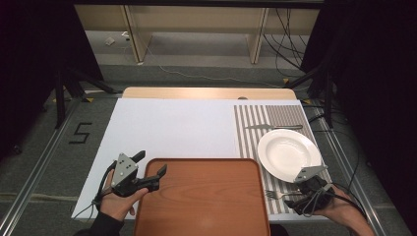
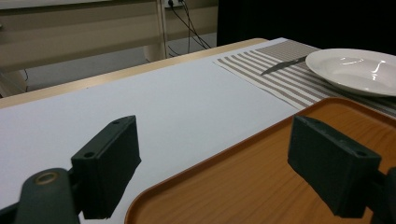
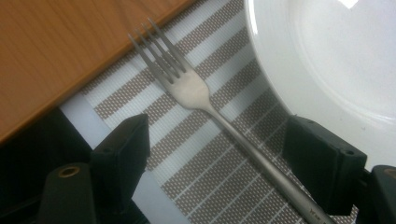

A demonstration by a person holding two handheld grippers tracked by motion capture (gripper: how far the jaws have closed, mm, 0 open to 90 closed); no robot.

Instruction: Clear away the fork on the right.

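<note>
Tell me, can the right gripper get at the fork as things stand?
Probably yes: the right gripper is open with the fork handle lying between its fingers, nothing covering it on the striped mat.

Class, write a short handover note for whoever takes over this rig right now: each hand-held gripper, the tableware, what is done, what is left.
Right hand-held gripper: open, jaws either side of the fork handle, not yet gripping.
Left hand-held gripper: open, holding nothing, at the wooden tray's left corner.
Fork lies on the striped placemat between tray and white plate; knife beyond the plate.
Done: nothing on the tray yet.
Left: probably close on the fork and lift it.
</note>
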